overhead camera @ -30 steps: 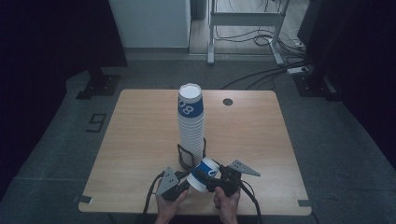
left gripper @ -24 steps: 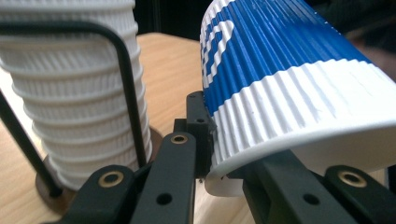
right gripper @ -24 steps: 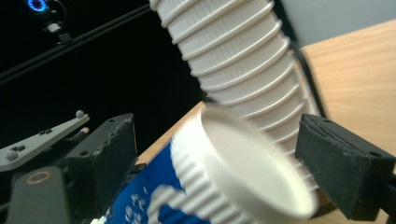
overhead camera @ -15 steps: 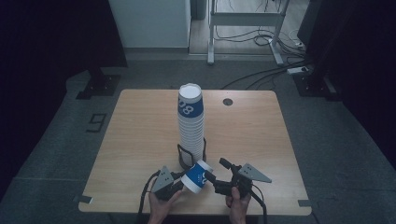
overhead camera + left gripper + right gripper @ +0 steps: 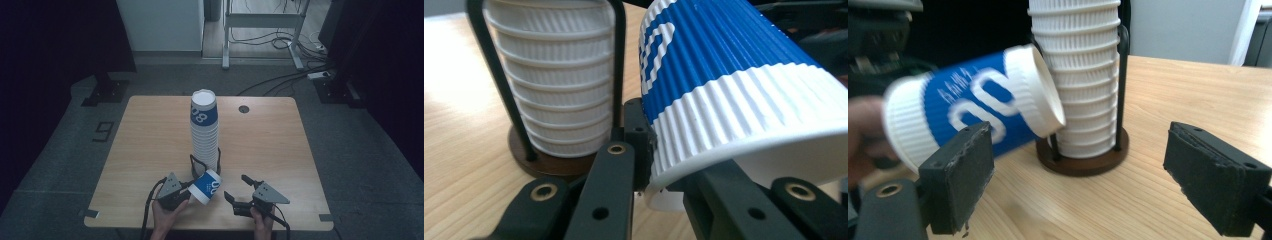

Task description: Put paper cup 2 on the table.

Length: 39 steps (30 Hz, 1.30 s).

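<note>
— What does the paper cup (image 5: 205, 186) look like?

— It is a ribbed cup, blue around the middle with white digits, and white bands at both ends. It lies tilted on its side in the lower centre of the high view, above the table.

— And the stack of cups (image 5: 204, 131)?

— It stands upright in the middle of the frame, mouths down, inside a black wire holder (image 5: 202, 162) with a round dark base. Its top cup is also blue with white digits; the lower ones show only white ribbed rims. The single cup is just beside its base.
</note>
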Motion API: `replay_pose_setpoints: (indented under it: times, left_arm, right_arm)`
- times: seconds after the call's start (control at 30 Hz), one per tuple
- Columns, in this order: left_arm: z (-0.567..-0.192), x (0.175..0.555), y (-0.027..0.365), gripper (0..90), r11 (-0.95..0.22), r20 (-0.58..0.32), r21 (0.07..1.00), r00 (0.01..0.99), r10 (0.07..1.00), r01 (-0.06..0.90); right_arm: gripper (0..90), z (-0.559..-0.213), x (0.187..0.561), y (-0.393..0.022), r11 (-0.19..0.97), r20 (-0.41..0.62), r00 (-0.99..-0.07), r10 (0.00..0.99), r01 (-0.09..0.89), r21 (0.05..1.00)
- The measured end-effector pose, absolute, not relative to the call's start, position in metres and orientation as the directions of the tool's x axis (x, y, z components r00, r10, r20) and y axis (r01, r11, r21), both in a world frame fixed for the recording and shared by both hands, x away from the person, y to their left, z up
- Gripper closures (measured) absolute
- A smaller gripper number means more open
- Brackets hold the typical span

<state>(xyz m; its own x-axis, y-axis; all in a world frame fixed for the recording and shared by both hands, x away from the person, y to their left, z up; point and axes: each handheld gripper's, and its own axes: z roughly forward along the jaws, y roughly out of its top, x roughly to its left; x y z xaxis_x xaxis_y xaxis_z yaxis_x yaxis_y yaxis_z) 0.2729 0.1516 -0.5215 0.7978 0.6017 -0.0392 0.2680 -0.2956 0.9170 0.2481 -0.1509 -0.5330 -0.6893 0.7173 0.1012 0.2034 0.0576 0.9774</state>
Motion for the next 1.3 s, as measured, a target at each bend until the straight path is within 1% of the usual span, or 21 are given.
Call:
replay_pose_setpoints:
  times: [0.1, 0.23, 0.37, 0.43, 0.53, 0.7, 0.8, 0.93, 1.13, 1.23, 1.3]
  left_arm:
    - [-0.519, 0.274, 0.150, 84.8, -0.325, -0.027, 0.906, 0.802, 0.597, 0.273]
    - [-0.516, 0.275, 0.148, 84.8, -0.351, -0.024, 0.892, 0.806, 0.591, 0.284]
    - [-0.511, 0.277, 0.145, 84.8, -0.392, -0.017, 0.871, 0.815, 0.580, 0.297]
    - [-0.509, 0.278, 0.145, 84.8, -0.403, -0.021, 0.863, 0.818, 0.575, 0.306]
    - [-0.506, 0.280, 0.145, 84.9, -0.427, -0.025, 0.838, 0.806, 0.592, 0.340]
    - [-0.502, 0.284, 0.141, 84.9, -0.473, -0.021, 0.808, 0.820, 0.572, 0.351]
    - [-0.497, 0.286, 0.138, 84.9, -0.502, -0.014, 0.789, 0.828, 0.561, 0.353]
    - [-0.492, 0.287, 0.134, 84.9, -0.531, -0.003, 0.767, 0.830, 0.558, 0.361]
    - [-0.490, 0.292, 0.130, 84.9, -0.586, -0.016, 0.711, 0.842, 0.539, 0.388]
    - [-0.486, 0.295, 0.126, 84.9, -0.592, -0.031, 0.692, 0.836, 0.547, 0.413]
    - [-0.483, 0.296, 0.124, 84.9, -0.599, -0.030, 0.684, 0.837, 0.547, 0.416]
  right_arm:
    - [12.6, -0.539, 0.248, -0.148, 0.106, 0.075, -0.704, 0.706, 0.209, 0.972]
    - [12.8, -0.542, 0.245, -0.138, 0.170, 0.010, -0.730, 0.684, 0.173, 0.970]
    - [12.5, -0.541, 0.243, -0.129, 0.235, -0.061, -0.723, 0.688, 0.143, 0.961]
    - [13.1, -0.542, 0.243, -0.127, 0.258, -0.076, -0.736, 0.673, 0.137, 0.956]
    - [13.4, -0.544, 0.240, -0.123, 0.298, -0.121, -0.727, 0.676, 0.120, 0.947]
    - [13.0, -0.545, 0.238, -0.115, 0.366, -0.182, -0.715, 0.675, 0.110, 0.924]
    - [13.0, -0.544, 0.238, -0.113, 0.380, -0.204, -0.722, 0.661, 0.088, 0.921]
    - [13.1, -0.544, 0.235, -0.110, 0.422, -0.257, -0.707, 0.659, 0.064, 0.904]
    - [13.0, -0.544, 0.232, -0.107, 0.476, -0.326, -0.694, 0.641, 0.026, 0.879]
    - [13.1, -0.544, 0.231, -0.104, 0.508, -0.371, -0.694, 0.617, -0.009, 0.862]
    - [13.3, -0.543, 0.231, -0.103, 0.526, -0.384, -0.691, 0.612, -0.007, 0.851]
